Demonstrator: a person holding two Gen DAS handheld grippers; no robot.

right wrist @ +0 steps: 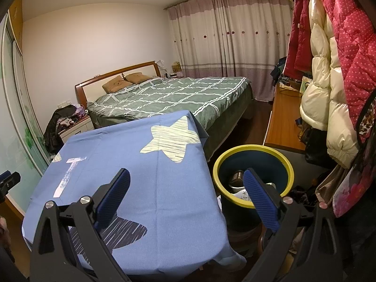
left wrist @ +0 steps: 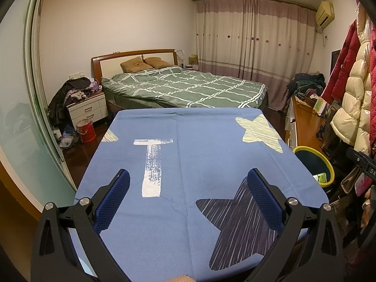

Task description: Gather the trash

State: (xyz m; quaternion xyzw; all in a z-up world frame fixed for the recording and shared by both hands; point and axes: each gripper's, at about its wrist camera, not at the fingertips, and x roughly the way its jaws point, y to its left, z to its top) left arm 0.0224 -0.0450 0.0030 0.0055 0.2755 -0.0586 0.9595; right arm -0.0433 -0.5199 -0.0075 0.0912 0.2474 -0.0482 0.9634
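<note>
A dark blue trash bin with a yellow rim (right wrist: 252,151) stands on the floor at the table's right side; it holds a can and paper scraps (right wrist: 237,178). It also shows in the left wrist view (left wrist: 315,157). My left gripper (left wrist: 188,176) is open and empty above the blue star-patterned tablecloth (left wrist: 199,141). My right gripper (right wrist: 186,176) is open and empty over the table's right edge (right wrist: 211,188), its right finger (right wrist: 258,192) in front of the bin. No trash shows on the cloth.
A bed with a green checked quilt (left wrist: 188,87) lies beyond the table. A nightstand with clothes (left wrist: 87,105) and a red bucket (left wrist: 85,130) stand at the left. Coats (right wrist: 329,70) hang at the right above a wooden desk (right wrist: 282,122).
</note>
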